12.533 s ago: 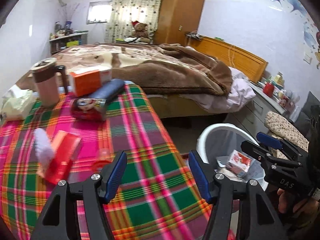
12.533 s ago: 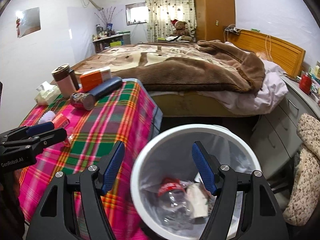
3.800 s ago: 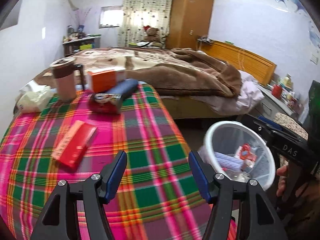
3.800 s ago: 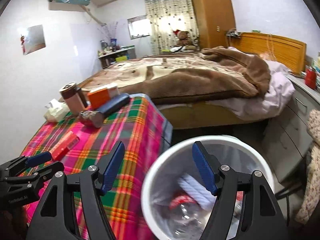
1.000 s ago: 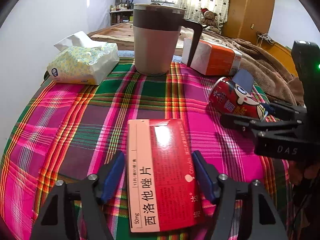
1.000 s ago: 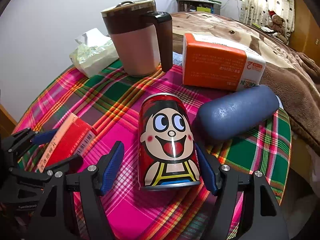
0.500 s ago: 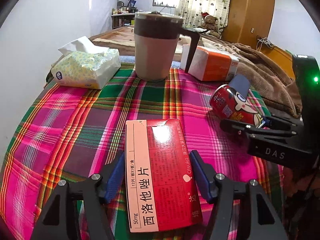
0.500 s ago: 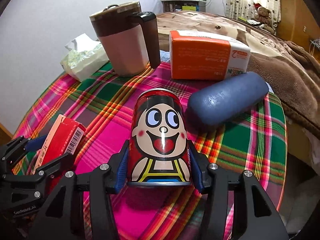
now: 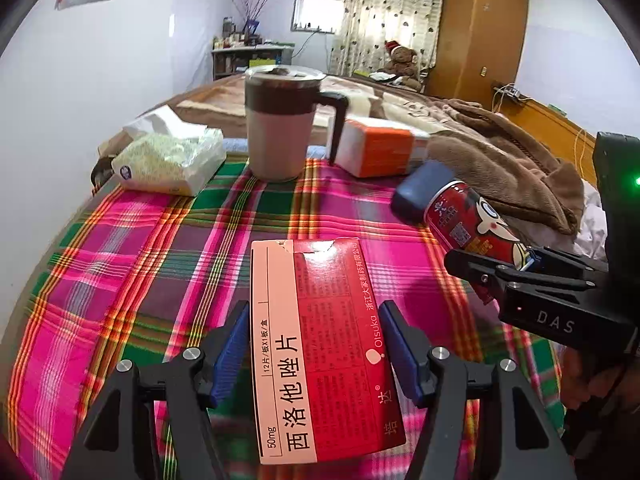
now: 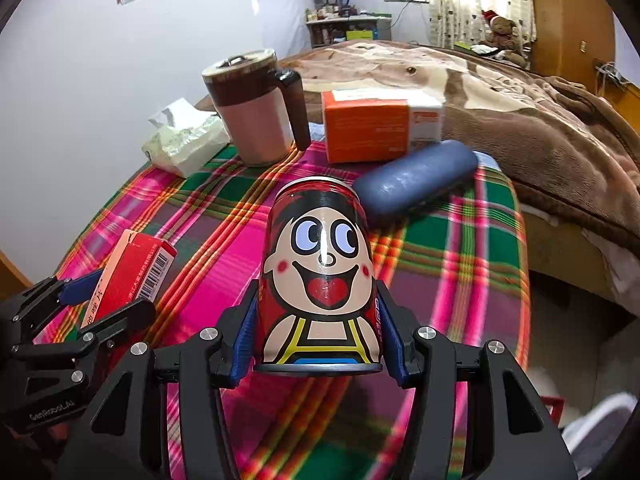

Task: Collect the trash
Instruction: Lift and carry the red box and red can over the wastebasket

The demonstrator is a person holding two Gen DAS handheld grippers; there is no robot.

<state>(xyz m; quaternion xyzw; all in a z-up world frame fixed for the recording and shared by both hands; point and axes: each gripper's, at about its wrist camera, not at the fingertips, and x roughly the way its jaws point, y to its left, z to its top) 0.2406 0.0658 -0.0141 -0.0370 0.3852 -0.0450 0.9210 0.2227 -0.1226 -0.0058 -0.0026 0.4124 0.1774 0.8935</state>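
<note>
can [image 10: 320,264]: glossy metal | box [image 9: 320,360]: glossy card | tablecloth [image 9: 120,280]: woven cloth

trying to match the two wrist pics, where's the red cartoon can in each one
Left wrist view: the red cartoon can is at the right edge, gripped by the right gripper, beside the dark blue case.
Right wrist view: the can fills the centre, clamped between the right gripper's blue pads.
Shared landmark: the lidded brown mug stands at the far end of the plaid tablecloth in both.
</note>
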